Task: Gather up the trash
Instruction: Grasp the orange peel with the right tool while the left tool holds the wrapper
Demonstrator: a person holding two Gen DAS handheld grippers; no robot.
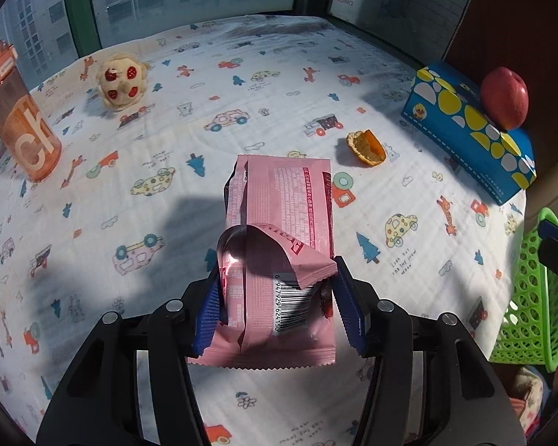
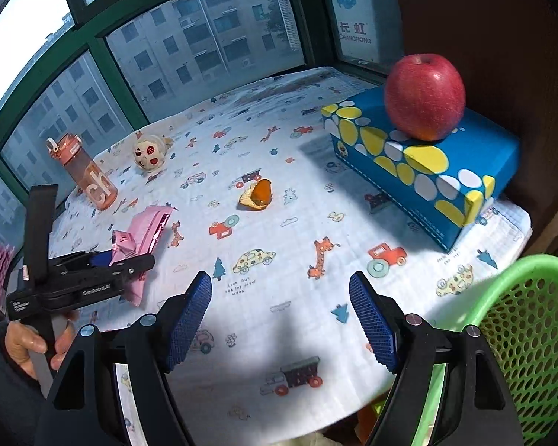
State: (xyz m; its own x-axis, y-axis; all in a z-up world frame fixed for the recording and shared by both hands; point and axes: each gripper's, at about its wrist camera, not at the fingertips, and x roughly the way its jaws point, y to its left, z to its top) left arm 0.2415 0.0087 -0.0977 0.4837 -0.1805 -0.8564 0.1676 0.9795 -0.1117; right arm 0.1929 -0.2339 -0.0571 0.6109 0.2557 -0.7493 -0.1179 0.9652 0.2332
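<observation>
My left gripper (image 1: 275, 297) clamps pink wrapper (image 1: 282, 223) mid-table; right gripper (image 2: 281, 319) jaws wide, empty. Next, I judge: carry wrapper to green basket (image 2: 524, 334) off table's right edge, release.

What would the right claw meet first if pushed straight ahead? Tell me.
Probably the printed tablecloth first, since the open right claw points down at the table. Further along that line lies the orange peel; depth is unclear.

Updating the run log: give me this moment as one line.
left gripper: around pink wrapper, grip unconfirmed | right gripper: open, empty | orange peel: on table | green basket: right edge
</observation>
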